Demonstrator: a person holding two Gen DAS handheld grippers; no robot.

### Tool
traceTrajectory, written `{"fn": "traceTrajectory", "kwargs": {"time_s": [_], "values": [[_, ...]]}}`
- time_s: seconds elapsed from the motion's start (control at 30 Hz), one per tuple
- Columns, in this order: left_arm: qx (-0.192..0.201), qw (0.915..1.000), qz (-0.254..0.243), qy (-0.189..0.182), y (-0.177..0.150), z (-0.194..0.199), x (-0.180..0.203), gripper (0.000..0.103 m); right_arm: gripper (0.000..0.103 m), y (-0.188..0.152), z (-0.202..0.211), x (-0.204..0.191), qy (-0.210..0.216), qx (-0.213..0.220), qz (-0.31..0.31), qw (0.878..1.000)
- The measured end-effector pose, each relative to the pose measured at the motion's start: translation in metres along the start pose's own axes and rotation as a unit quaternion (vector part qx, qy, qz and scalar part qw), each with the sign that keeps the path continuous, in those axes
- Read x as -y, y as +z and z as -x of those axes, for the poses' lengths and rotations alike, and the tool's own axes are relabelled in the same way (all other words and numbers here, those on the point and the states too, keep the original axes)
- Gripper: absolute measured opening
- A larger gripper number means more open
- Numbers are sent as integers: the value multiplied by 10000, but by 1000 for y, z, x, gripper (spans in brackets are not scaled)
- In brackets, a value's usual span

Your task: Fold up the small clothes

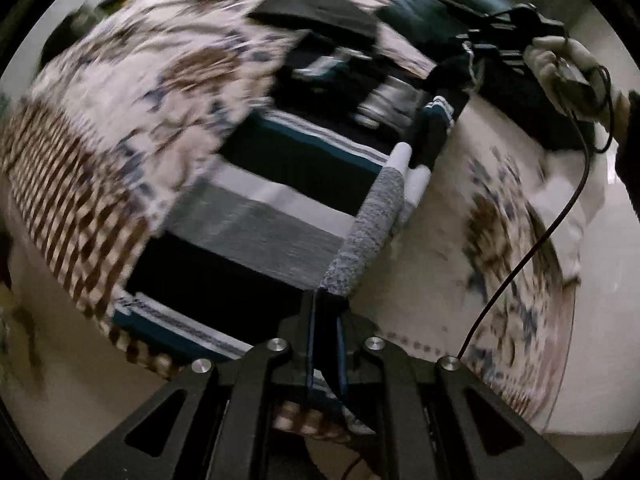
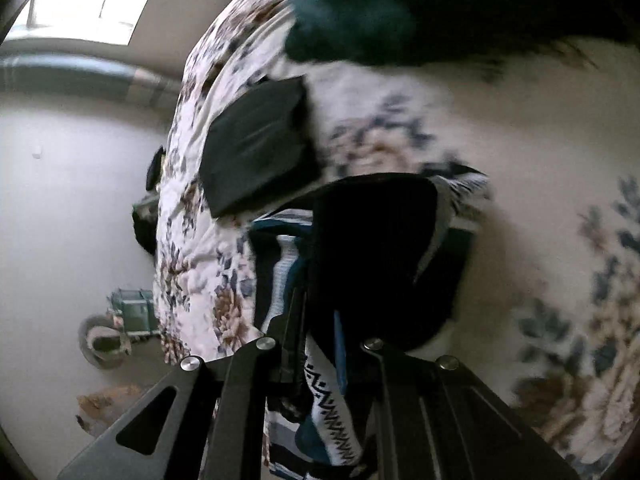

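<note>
A striped garment (image 1: 280,184) is lying across a floral bedspread (image 1: 132,80), its long axis running diagonally away from the left gripper (image 1: 326,312), whose fingers are pinching together on a grey sock (image 1: 368,224). The right gripper (image 2: 320,320) is clamping the garment's far edge; motion blur is smearing much detail

home bedroom: floral bedspread (image 2: 400,120), window (image 2: 80,0), clothes pile (image 1: 420,12).

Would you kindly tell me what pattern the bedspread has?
Bedspread: white with blue-brown flowers, clearest in right wrist view.
</note>
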State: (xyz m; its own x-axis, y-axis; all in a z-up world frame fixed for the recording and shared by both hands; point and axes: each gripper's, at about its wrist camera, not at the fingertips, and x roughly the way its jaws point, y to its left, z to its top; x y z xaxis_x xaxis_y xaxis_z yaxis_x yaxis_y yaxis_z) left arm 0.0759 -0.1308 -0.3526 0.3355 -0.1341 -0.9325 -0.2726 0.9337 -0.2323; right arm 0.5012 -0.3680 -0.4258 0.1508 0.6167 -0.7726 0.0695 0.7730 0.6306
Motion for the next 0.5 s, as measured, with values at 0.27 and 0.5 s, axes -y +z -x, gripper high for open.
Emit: {"fn": "traceTrajectory", "kwargs": {"time_s": [0.27, 0.5], "values": [[-206, 9970, 731, -132, 38, -33, -121, 6, 12, 16, -177, -116, -1046, -543, 457, 9920], [-1055, 9846, 1300, -499, 44, -89, -196, 14, 28, 13, -288, -145, -1564, -1187, 534, 9791]]}}
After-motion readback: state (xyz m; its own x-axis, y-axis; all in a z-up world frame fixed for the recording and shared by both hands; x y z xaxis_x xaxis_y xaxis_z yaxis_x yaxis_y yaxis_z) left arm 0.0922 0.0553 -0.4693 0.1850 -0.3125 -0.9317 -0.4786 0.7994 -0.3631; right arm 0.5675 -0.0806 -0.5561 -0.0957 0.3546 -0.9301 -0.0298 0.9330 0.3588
